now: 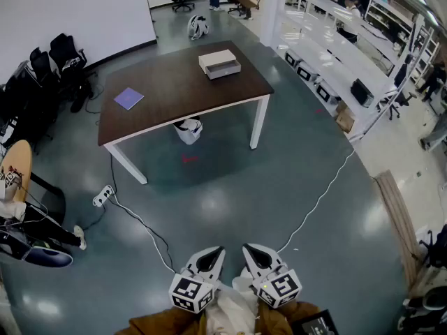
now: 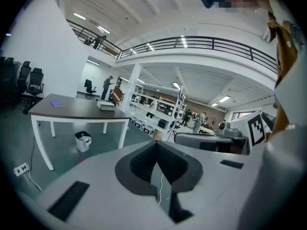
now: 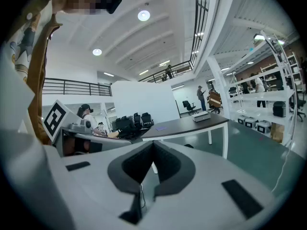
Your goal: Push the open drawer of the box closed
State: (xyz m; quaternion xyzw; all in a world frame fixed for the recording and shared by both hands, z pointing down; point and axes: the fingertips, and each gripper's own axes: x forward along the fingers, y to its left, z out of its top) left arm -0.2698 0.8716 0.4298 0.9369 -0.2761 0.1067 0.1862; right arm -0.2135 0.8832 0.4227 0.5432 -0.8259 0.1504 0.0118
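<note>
Pad [image 1: 128, 98], purple: lay flat on the left of the worktop [image 1: 167, 89]. Left tool [image 1: 209, 258]: jaws together, nothing between them, held low by the person's body, well apart from the worktop. Box [image 1: 219, 63]: stood on the worktop's far right part, its drawer [image 1: 226, 70] standing out on the near side. Right tool [image 1: 253, 255]: jaws likewise together and empty, just beside the left. Step judged to be the approach, the push not yet begun. Advised: close on the drawer side, set the shut tips squarely on the middle of the drawer front, push straight inward, and brace the box with the other tool should it slide.
</note>
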